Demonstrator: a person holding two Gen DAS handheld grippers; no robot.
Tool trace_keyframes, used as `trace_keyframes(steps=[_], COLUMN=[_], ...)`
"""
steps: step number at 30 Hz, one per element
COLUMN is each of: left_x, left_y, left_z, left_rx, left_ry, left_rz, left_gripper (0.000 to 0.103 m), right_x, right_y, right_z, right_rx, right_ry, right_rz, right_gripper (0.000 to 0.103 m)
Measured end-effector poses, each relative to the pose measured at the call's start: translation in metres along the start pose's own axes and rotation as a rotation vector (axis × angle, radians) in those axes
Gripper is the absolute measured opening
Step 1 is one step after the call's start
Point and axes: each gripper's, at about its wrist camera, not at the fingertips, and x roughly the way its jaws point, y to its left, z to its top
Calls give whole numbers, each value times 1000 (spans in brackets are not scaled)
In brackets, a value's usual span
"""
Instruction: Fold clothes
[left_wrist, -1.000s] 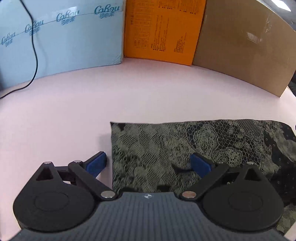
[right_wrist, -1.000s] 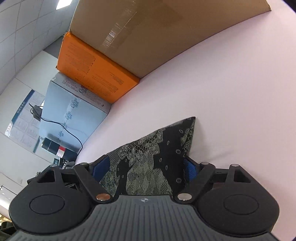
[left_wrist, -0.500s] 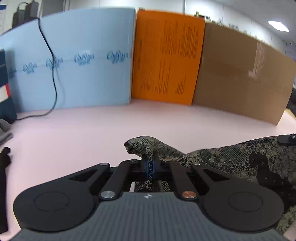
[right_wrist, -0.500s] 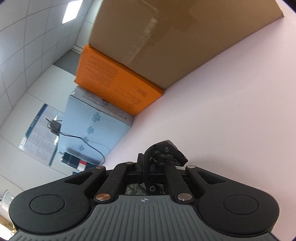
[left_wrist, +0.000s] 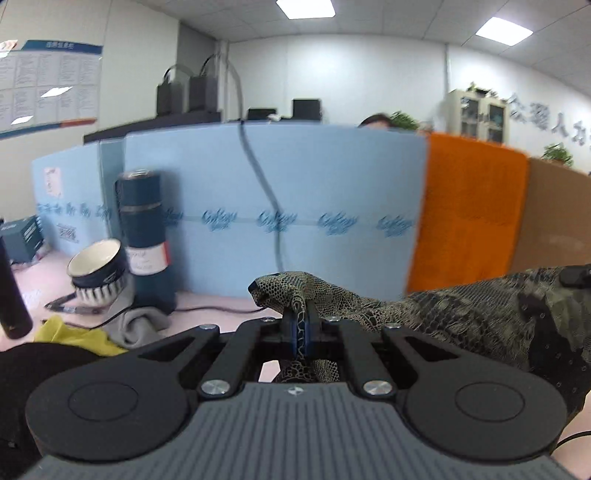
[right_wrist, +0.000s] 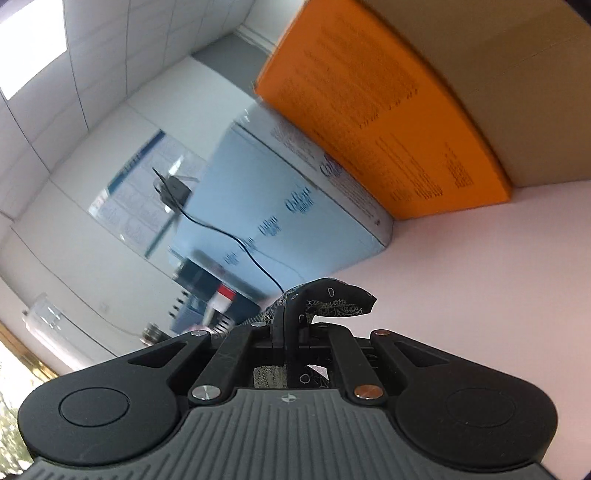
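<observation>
A dark garment with a pale lace-like pattern is lifted off the pink table. My left gripper is shut on one corner of it; the cloth bunches over the pinched blue pads and stretches away to the right. My right gripper is shut on another corner, a dark flap with small ring marks that sticks out above the jaws. In the left wrist view a black part of the right gripper shows at the far right edge of the cloth.
A light-blue box, an orange box and a brown carton line the table's back. At left stand a dark flask, a bowl, yellow and grey cloths. A black cable hangs down.
Both grippers closed on the garment's corners, then lifted it off the table. Both views now tilt upward and show the room above the boxes.
</observation>
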Motion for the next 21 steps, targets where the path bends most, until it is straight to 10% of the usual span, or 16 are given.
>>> trace_keyframes(steps=[4, 6, 13, 21], left_x=[57, 74, 71, 11], left_y=[-12, -21, -24, -25], left_z=[-36, -52, -63, -37], left_rx=[130, 208, 253, 35], left_ry=[194, 259, 274, 328], left_rz=[76, 133, 198, 225], left_gripper=[29, 61, 72, 86], right_x=[66, 78, 55, 9], right_y=[-22, -26, -16, 21], right_z=[-1, -6, -34, -69], right_rx=[-123, -219, -443, -176], right_ry=[115, 134, 147, 62], right_rz=[-243, -381, -596, -547], right_gripper=[29, 43, 58, 85])
